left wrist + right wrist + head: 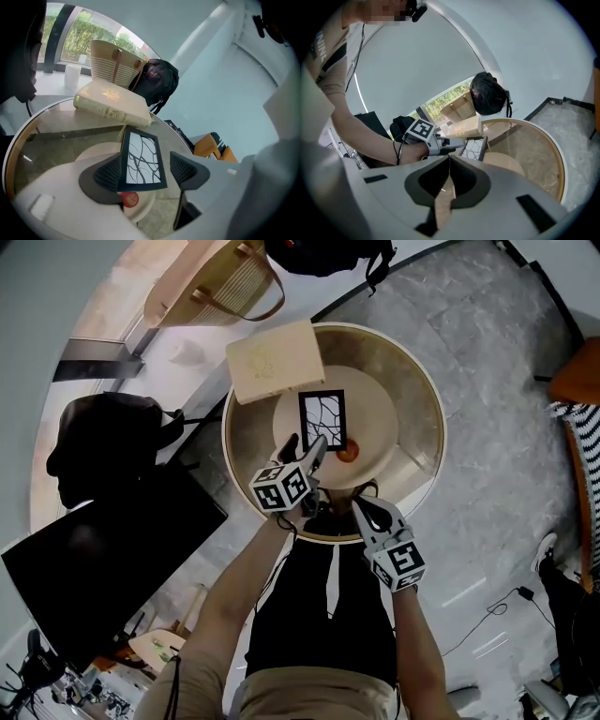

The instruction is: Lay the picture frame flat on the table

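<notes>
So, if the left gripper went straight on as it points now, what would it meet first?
Most likely the picture frame, which sits between the left gripper's open jaws; the book lies further behind.

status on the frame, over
Left tongs open, picture frame between, not pinched. Right tongs shut, empty. Small red disc at frame's near edge.

Picture frame [322,420] lies approx. at the middle of the round glass table [422,465], between the jaws of the left gripper [307,448]. Book [275,360] is behind it, on the far-left rim (partly overhanging). Woven bag [211,282] & backpack [323,254] are behind the book, off the table.
</notes>
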Demonstrator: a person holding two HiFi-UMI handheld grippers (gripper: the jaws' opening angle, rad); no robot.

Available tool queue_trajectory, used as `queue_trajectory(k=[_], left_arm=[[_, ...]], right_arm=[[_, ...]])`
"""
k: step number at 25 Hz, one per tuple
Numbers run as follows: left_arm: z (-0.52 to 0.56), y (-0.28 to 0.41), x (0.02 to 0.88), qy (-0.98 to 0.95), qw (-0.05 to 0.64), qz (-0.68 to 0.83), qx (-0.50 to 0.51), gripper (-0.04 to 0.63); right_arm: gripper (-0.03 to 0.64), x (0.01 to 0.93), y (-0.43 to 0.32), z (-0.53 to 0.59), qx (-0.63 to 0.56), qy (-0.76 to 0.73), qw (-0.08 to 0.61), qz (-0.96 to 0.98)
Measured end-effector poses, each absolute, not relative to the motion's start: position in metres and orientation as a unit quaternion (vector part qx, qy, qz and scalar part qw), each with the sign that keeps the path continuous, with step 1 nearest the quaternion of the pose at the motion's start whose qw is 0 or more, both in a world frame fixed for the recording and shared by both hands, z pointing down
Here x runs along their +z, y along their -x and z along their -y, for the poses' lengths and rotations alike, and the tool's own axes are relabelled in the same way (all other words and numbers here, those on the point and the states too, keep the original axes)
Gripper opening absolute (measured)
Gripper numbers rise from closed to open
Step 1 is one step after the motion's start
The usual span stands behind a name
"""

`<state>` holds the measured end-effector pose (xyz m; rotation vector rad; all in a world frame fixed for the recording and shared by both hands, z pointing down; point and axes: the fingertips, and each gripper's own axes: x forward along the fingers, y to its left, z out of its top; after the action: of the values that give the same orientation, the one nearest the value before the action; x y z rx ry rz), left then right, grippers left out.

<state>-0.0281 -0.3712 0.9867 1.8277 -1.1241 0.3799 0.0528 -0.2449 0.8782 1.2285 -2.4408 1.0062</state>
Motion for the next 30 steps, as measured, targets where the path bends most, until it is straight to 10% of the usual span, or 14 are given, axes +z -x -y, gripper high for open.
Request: queue_trajectory(k=[22, 30], left_arm=[[0.293, 0.029, 0.740, -0.837, 0.399, 0.349, 0.137, 0.296], [0.299, 0.035, 0.592, -0.885, 0.273, 0.363, 0.101, 0.006]], right_arm=[[0.008, 0.667, -0.057, 0.235, 0.220, -0.420, 0.165, 0.865], [0.008, 0.553, -0.066, 0.235, 0.187, -0.464, 0.096, 0.861]])
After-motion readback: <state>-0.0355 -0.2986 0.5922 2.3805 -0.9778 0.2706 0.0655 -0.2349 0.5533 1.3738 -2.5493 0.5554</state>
